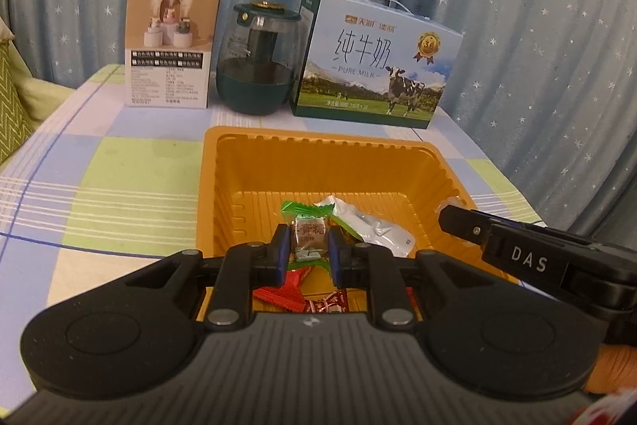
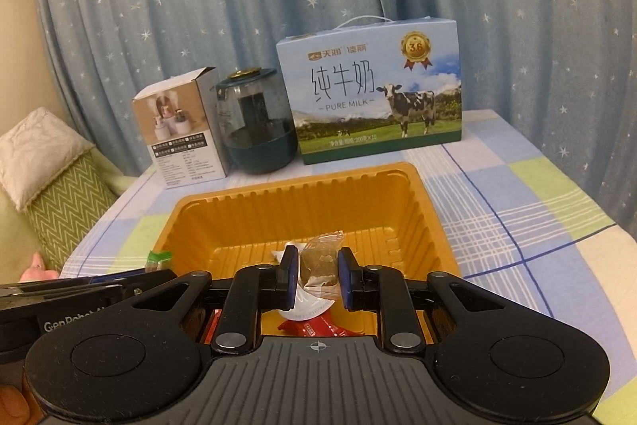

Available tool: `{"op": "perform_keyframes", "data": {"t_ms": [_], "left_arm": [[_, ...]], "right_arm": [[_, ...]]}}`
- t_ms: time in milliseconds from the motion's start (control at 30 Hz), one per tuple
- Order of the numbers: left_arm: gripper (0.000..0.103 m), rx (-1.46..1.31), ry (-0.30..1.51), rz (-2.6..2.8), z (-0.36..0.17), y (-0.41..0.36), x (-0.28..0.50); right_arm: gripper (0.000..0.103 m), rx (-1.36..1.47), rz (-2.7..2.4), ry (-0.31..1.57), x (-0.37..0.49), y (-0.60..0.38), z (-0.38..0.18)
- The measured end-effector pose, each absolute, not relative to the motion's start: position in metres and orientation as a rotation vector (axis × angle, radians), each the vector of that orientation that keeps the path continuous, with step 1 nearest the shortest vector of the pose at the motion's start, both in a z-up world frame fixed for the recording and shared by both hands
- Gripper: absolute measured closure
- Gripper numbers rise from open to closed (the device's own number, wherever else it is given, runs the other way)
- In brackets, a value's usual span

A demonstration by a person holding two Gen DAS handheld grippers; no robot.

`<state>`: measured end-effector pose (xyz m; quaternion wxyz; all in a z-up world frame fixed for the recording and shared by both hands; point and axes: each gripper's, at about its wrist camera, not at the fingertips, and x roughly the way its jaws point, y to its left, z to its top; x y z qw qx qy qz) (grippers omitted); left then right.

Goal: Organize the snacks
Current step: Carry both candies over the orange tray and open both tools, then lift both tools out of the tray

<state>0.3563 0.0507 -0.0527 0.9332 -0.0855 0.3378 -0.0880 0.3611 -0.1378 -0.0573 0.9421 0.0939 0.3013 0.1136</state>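
**Both grippers holding wrapped candies over the orange tray**

The left gripper [image 1: 308, 245] is clamping a green-wrapped candy [image 1: 307, 226] between its blue pads, hanging just above the near half of the orange plastic tray [image 1: 247, 178]. In the left wrist view the right gripper's finger is reaching in from 3 o'clock, over the tray's right rim.

The right gripper [image 2: 317, 275] is pinching a brown candy in clear wrap [image 2: 318, 263], also over the tray [image 2: 398, 222]. In the right wrist view the left gripper is showing at 9 o'clock, with a bit of green wrapper at its tip.

Lying inside the tray are a white pouch [image 1: 376, 230] and red-wrapped snacks [image 1: 286, 295] at the near end, toward 6 o'clock.

Beyond the tray, at 12 o'clock on the checked tablecloth [image 1: 119, 178], a white carton [image 1: 171, 46], a dark green glass jar [image 1: 258, 62] and a pure milk box [image 1: 374, 62] are standing in a row before a starred blue curtain [image 1: 517, 26]. A green zigzag cushion [image 2: 67, 202] is sitting at 9 o'clock.
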Motion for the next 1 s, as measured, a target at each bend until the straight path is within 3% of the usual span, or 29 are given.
{"op": "perform_keyframes", "data": {"t_ms": [100, 833, 867, 967, 1000], "left_arm": [[0.071, -0.180, 0.696, -0.176, -0.054, 0.054, 0.358], [0.070, -0.185, 0.696, -0.129, -0.053, 0.071, 0.352], [0.070, -0.185, 0.696, -0.128, -0.053, 0.071, 0.352], [0.069, -0.184, 0.698, -0.124, -0.054, 0.072, 0.352], [0.069, -0.184, 0.699, -0.123, -0.054, 0.073, 0.352]], "right_arm": [[0.082, 0.197, 0.238, 0.621, 0.362, -0.138, -0.059], [0.081, 0.287, 0.316, 0.610, 0.363, -0.134, -0.057], [0.079, 0.293, 0.329, 0.610, 0.364, -0.133, -0.058], [0.044, 0.320, 0.341, 0.605, 0.364, -0.133, -0.061], [0.043, 0.329, 0.339, 0.606, 0.364, -0.135, -0.061]]}}
